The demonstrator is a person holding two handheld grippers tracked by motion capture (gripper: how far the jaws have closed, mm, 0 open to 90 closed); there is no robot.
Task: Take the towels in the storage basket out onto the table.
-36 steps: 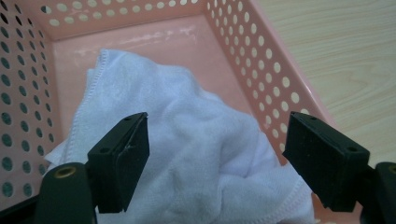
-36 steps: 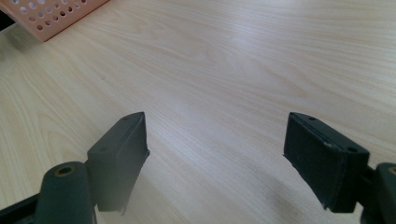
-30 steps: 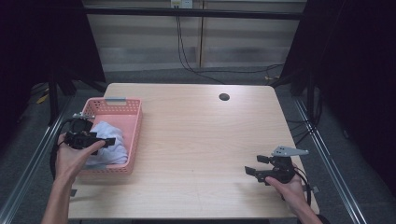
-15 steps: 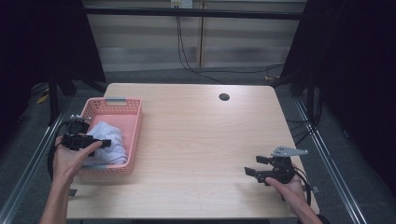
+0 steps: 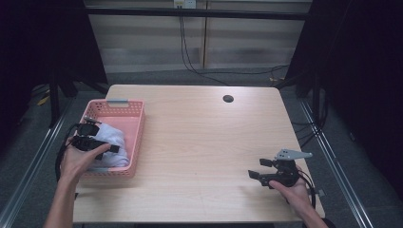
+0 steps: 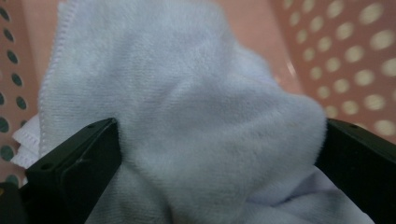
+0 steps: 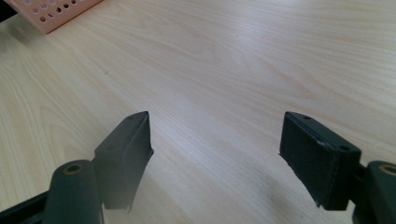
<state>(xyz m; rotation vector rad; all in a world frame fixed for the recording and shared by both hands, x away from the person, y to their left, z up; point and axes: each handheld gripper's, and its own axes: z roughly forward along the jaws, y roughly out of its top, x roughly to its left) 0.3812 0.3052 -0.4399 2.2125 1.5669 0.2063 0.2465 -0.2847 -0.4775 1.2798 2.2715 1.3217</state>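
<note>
Left gripper [image 6: 219, 140] inside pink perforated plastic basket [image 5: 135, 142] at table's left edge; jaws just opened wide, straddling a bunched fold of white terry cloth [image 6: 196, 107] lying in it. Right gripper [image 5: 261, 175] agape, empty, over pale wooden table [image 7: 243, 60].
</note>
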